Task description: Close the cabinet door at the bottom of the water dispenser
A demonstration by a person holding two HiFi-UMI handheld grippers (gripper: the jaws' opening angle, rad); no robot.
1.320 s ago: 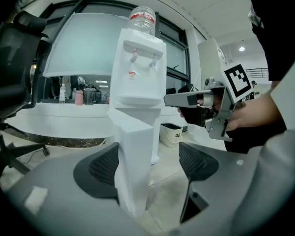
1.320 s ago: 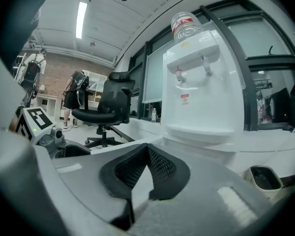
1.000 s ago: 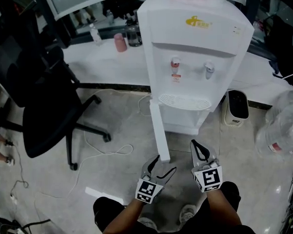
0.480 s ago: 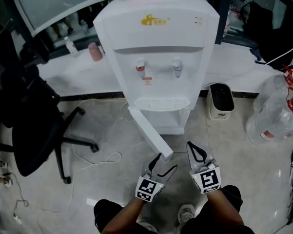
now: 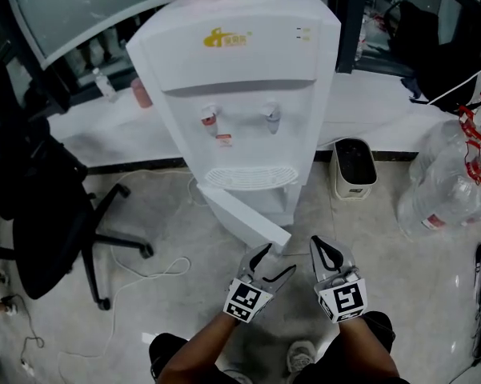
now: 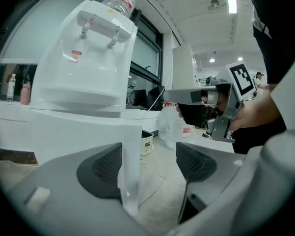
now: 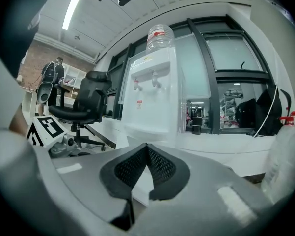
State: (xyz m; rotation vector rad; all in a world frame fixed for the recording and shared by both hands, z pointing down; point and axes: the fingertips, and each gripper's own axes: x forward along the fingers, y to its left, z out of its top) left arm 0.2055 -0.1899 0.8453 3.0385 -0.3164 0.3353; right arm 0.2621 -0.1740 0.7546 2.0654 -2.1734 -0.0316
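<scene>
A pale, glossy tiled floor (image 5: pixel 368 238) fills the lower part of the head view, with a long white surface (image 5: pixel 384 106) running behind. Against that surface stands the tall white plastic water dispenser (image 5: pixel 240 78), with a yellow logo, two taps and an upturned bottle on top. To its left in the picture is a black wheeled office chair (image 5: pixel 40 206); to its right, large clear plastic water jugs (image 5: pixel 448 182) sit on the floor.

The flat white cabinet door (image 5: pixel 244 217) at the dispenser's base is swung out at an angle toward the person, with its free end near the left tongs (image 5: pixel 278 260). A small white bin with a black top (image 5: pixel 352 166) stands just right of the dispenser. A thin white cable (image 5: pixel 168 266) loops over the tiles.

The left tongs are spread wide. In the left gripper view the door's free edge stands between the dark pads, close by the pad on the view's left; I cannot tell whether it touches. The right tongs (image 5: pixel 323 248), just beside the left, are closed pad to pad with nothing between them. A pink cup (image 5: pixel 141 93) sits on the surface.
</scene>
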